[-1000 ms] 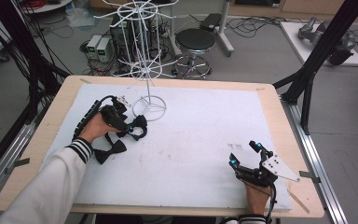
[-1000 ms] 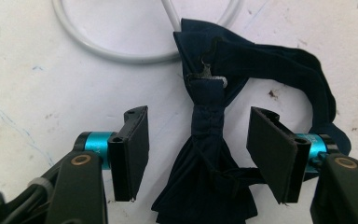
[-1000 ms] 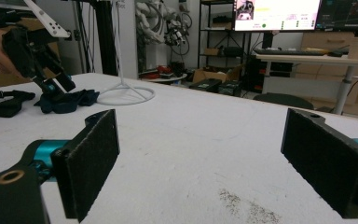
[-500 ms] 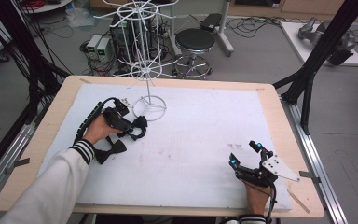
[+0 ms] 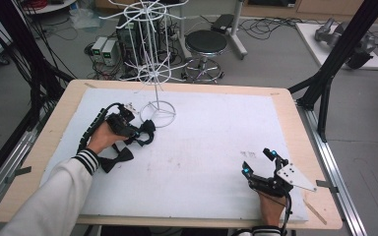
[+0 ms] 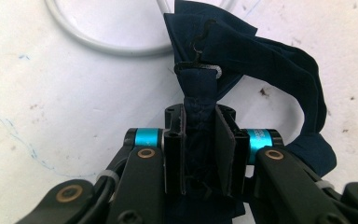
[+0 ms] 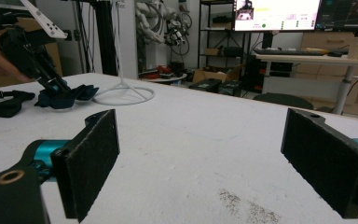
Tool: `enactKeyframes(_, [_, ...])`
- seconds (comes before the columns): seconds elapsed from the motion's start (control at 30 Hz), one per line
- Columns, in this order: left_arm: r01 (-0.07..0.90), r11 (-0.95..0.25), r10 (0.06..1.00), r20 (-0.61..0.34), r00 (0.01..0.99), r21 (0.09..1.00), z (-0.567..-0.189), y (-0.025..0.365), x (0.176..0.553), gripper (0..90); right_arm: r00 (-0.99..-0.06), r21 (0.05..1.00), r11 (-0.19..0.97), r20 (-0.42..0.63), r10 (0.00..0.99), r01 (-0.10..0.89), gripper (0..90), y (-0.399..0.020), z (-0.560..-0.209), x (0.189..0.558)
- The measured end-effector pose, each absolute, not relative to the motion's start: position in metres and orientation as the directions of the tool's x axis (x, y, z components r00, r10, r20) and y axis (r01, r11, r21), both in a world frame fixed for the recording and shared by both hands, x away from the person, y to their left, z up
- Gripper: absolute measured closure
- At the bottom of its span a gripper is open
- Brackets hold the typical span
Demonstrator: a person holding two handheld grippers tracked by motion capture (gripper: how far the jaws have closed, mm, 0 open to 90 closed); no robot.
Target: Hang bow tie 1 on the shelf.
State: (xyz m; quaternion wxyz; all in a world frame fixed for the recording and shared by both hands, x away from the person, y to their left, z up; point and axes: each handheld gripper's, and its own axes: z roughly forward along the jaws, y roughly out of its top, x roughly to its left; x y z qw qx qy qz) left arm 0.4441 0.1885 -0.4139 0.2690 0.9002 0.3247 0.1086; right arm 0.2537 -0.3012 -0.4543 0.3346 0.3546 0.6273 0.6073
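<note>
My left gripper (image 6: 199, 149) has just closed its jaws on a dark navy fabric bow tie (image 6: 242, 70) near the desk's far-left corner; my right gripper (image 5: 260, 162) rests wide open, empty, near the near-right corner.

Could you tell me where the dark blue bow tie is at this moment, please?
In the high view the dark blue bow tie lies at the table's left, clamped in the left claw, beside the white wire stand's ring base, with a second bow tie nearer the person.
</note>
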Motion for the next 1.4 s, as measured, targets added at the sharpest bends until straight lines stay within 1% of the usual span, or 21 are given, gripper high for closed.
enactKeyframes(0.07, [0.521,-0.632,0.647,0.022,0.762,0.573,-0.412,0.190,0.443,74.7,-0.525,0.999,0.012,0.011,0.851,0.040,10.8,-0.301,-0.454,0.254])
enactKeyframes(0.23, [0.509,-0.633,0.646,0.036,0.763,0.584,-0.408,0.193,0.442,74.7,-0.524,0.999,0.012,0.010,0.852,0.038,10.8,-0.301,-0.454,0.254])
enactKeyframes(0.27, [0.508,-0.620,0.652,0.032,0.758,0.599,-0.406,0.195,0.441,74.7,-0.525,0.999,0.012,0.009,0.851,0.037,10.8,-0.301,-0.454,0.254])
enactKeyframes(0.5, [0.495,-0.617,0.651,0.044,0.758,0.611,-0.400,0.200,0.439,74.7,-0.525,0.999,0.013,0.007,0.851,0.034,10.8,-0.301,-0.454,0.254])
enactKeyframes(0.6, [0.489,-0.595,0.656,0.035,0.754,0.638,-0.397,0.204,0.437,74.7,-0.523,0.999,0.014,0.008,0.852,0.038,10.8,-0.301,-0.454,0.254])
enactKeyframes(1.1, [0.464,-0.536,0.679,0.034,0.733,0.706,-0.386,0.223,0.425,74.8,-0.523,0.999,0.012,0.010,0.852,0.039,10.8,-0.301,-0.454,0.254])
enactKeyframes(1.4, [0.440,-0.479,0.697,0.025,0.716,0.759,-0.376,0.236,0.416,74.7,-0.523,0.999,0.013,0.009,0.852,0.038,10.8,-0.301,-0.454,0.254])
